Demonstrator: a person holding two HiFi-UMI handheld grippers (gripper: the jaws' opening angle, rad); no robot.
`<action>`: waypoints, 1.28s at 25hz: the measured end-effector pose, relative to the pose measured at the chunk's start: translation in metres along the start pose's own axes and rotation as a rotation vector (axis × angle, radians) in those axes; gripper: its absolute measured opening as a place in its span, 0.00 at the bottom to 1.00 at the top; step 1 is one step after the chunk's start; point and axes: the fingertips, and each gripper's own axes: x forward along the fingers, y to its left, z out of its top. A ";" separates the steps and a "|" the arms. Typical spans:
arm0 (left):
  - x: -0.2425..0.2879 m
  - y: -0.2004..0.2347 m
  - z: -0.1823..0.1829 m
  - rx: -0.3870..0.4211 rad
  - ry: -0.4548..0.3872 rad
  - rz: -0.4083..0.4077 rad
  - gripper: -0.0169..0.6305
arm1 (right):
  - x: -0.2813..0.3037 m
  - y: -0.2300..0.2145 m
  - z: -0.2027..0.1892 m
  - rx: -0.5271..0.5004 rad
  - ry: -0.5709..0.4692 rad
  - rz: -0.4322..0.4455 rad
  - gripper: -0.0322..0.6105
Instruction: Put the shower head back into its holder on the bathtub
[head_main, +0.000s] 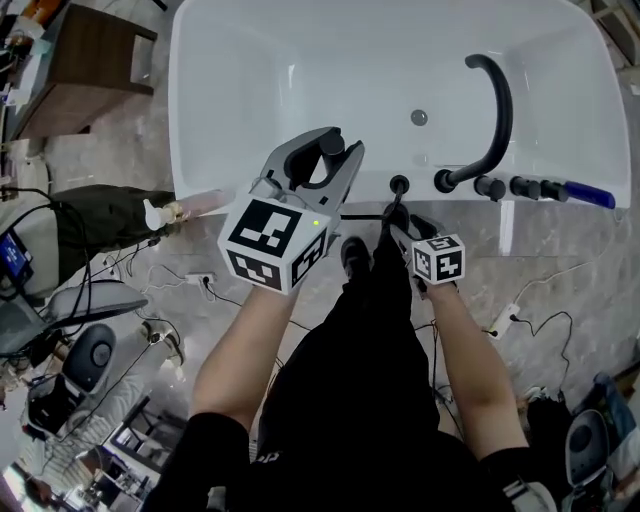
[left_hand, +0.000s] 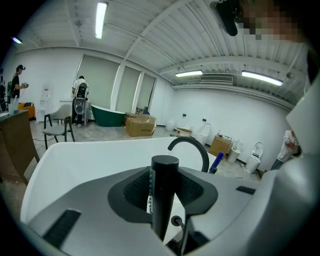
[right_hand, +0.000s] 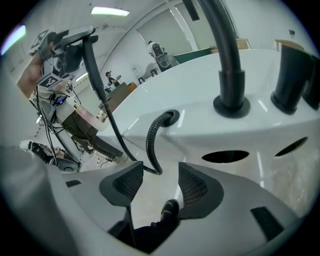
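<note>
While both grippers are hovering at the near rim of the white oval acrylic bathtub (head_main: 182, 110), stock is standing as follows:

1. Black cylindrical shower head (left_hand: 164, 200): standing upright betw. the pads of the left gripper (head_main: 343, 150), which is pinching it from both sides. It is being held above the tub's near rim, clear of it, not yet in the holder.
2. Black round holder socket (head_main: 399, 184): sitting on the tub's near rim, w/ only the hose passing through it.
3. Black ribbed flexible hose (right_hand: 151, 145): coming out of the socket, looping down over the tub's outer wall, then climbing twd. the shower head.
4. Right gripper (right_hand: 160, 175): jaws standing spread wide, pinching nothing. The hose loop is hanging just beyond the tips, not betw. the pads. The gripper is pointing down at the tub's outer wall, just below the socket.
5. Black curved metal spout (head_main: 497, 110): arching over the tub's basin from the near rim, right of the socket in the head view.
6. Black round knobs (head_main: 490, 187): lining the same tub rim past the spout base.
7. Blue cylindrical object (head_main: 590, 195): lying at the far end of that row.
</note>
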 end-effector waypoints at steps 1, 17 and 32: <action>0.004 0.000 -0.005 0.004 0.011 -0.003 0.23 | 0.007 0.000 -0.005 0.017 -0.007 0.016 0.42; 0.007 -0.016 0.037 0.031 -0.007 -0.036 0.23 | -0.013 0.004 0.024 0.000 -0.012 0.030 0.16; -0.078 -0.042 0.137 0.047 -0.155 -0.014 0.23 | -0.104 0.049 0.135 -0.017 -0.191 -0.037 0.07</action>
